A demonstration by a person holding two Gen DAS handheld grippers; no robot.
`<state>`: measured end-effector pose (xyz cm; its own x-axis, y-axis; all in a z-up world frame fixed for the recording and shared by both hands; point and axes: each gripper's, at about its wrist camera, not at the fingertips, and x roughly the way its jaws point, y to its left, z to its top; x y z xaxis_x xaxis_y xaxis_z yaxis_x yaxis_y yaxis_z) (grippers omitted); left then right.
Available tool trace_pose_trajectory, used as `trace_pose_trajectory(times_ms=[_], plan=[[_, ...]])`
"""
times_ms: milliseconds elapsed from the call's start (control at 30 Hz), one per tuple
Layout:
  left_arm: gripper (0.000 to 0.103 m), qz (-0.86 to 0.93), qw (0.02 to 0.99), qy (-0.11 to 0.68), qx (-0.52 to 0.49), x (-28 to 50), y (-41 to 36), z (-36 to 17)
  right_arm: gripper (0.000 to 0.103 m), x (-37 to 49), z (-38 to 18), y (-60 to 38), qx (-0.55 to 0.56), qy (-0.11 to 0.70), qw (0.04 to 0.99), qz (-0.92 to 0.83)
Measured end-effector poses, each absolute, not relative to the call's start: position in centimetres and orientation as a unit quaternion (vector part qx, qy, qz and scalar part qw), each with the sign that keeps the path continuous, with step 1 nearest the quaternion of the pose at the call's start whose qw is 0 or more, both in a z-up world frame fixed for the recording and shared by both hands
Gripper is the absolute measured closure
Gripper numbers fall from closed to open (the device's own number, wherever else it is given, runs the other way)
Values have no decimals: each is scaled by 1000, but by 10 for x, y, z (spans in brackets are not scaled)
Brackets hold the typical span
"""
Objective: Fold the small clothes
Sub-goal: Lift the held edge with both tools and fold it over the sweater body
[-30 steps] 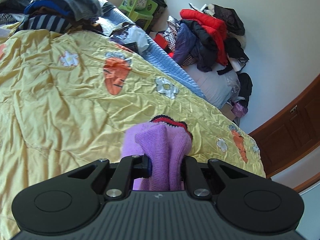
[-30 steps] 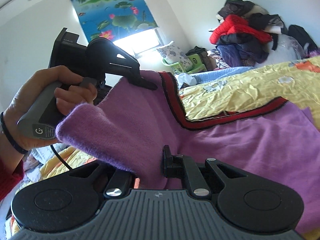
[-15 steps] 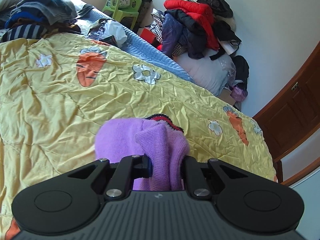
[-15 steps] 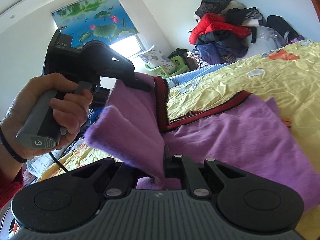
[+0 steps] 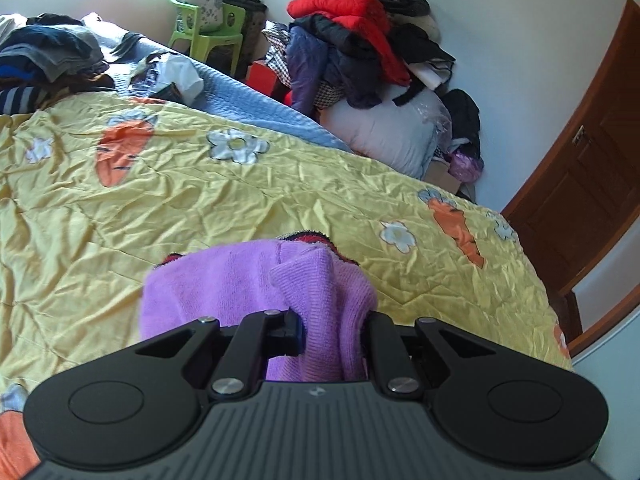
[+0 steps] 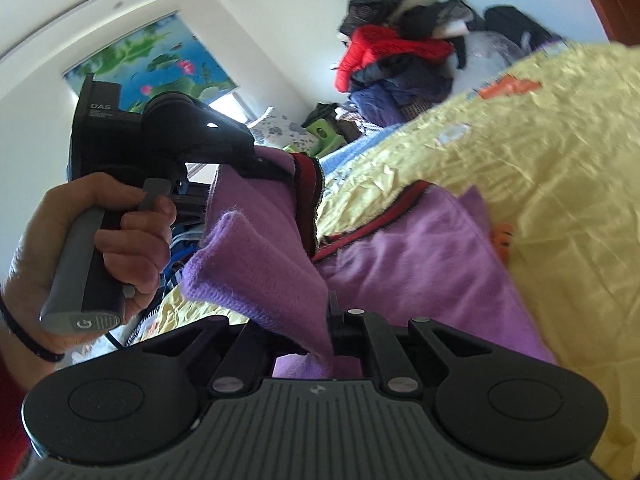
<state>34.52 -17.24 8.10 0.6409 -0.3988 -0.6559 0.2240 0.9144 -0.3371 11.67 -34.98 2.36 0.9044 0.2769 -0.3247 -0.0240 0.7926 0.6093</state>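
Observation:
A small purple knitted garment [image 5: 224, 280] with a red and black trim lies partly on the yellow carrot-print bedspread [image 5: 160, 200]. My left gripper [image 5: 332, 332] is shut on a bunched purple edge and holds it up. In the right wrist view the same garment [image 6: 420, 264] spreads over the bed, and its trim [image 6: 308, 184] hangs from the left gripper [image 6: 276, 168], held in a hand. My right gripper [image 6: 320, 344] is shut on a folded purple corner [image 6: 256, 272].
A heap of red, dark and checked clothes [image 5: 360, 40] stands against the far wall. A green plastic chair [image 5: 208, 28] is in the corner. More clothes [image 5: 48, 52] are piled at the bed's far left. A brown door [image 5: 580, 200] is on the right.
Both grippers have carried the purple garment across the bed. The raised flap has come closer to the right gripper and folds over more steeply. Both grips have held.

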Motion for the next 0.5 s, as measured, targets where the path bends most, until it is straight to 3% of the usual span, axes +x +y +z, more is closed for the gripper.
trace_pose_trajectory(times_ms=[500], plan=[[91,-184,891,408,-82,340,-224,49,93,112,-15,-387,395,225,889,54]])
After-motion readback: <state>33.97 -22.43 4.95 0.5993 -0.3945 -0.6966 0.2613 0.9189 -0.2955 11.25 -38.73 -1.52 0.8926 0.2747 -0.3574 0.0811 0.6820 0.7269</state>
